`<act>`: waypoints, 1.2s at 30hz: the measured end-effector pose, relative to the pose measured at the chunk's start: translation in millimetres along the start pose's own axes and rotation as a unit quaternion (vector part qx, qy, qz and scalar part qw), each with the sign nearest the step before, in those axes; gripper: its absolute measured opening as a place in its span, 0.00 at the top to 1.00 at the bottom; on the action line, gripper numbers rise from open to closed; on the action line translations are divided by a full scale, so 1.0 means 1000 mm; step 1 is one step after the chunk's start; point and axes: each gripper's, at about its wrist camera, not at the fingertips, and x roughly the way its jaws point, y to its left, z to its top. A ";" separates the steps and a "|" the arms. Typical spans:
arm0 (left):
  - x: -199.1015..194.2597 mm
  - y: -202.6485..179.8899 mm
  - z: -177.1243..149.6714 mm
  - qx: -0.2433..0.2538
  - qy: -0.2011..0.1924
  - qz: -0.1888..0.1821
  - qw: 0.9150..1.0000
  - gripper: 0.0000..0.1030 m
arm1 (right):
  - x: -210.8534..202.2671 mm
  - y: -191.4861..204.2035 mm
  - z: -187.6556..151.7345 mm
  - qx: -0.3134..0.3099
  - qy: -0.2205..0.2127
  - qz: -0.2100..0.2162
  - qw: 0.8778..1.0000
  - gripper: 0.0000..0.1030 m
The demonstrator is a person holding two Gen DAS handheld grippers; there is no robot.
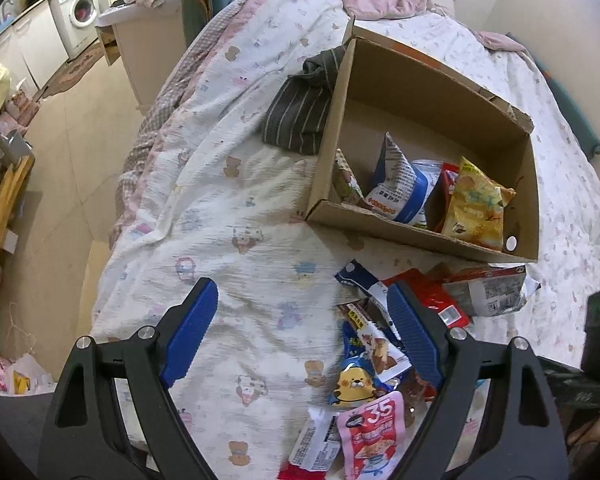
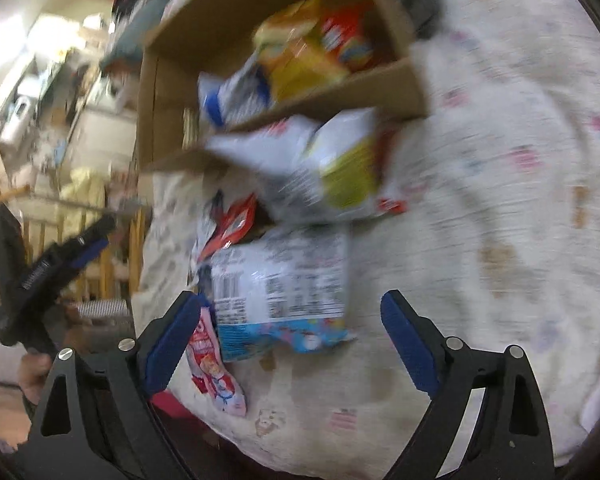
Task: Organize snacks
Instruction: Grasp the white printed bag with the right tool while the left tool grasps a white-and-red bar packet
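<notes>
Cardboard box [image 1: 400, 92] holds crinkly packets [image 1: 478, 204]; right view blurred.

Bed with printed quilt [image 1: 228, 216], cardboard box [image 1: 380, 88], striped cloth [image 1: 300, 112], loose snack packets [image 1: 380, 344] lying on it

Washing machine [image 1: 82, 10] beyond beige floor [image 1: 64, 128], quilted bed [image 1: 236, 184]

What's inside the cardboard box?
The cardboard box holds a yellow snack bag, a blue-and-white bag and a red pack. Anything beneath them is hidden.
</notes>
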 end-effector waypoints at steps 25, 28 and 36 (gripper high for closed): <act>0.027 0.022 -0.054 0.023 0.099 0.011 0.995 0.18 | -0.011 0.010 -0.013 -0.035 0.002 -0.011 0.999 0.38; 0.032 0.021 -0.065 0.025 0.117 0.012 0.993 0.18 | -0.035 0.012 -0.018 -0.039 -0.020 0.068 0.997 0.38; 0.044 0.017 -0.080 0.036 0.153 0.018 0.987 0.32 | -0.053 0.001 -0.023 -0.004 -0.032 0.110 0.993 0.37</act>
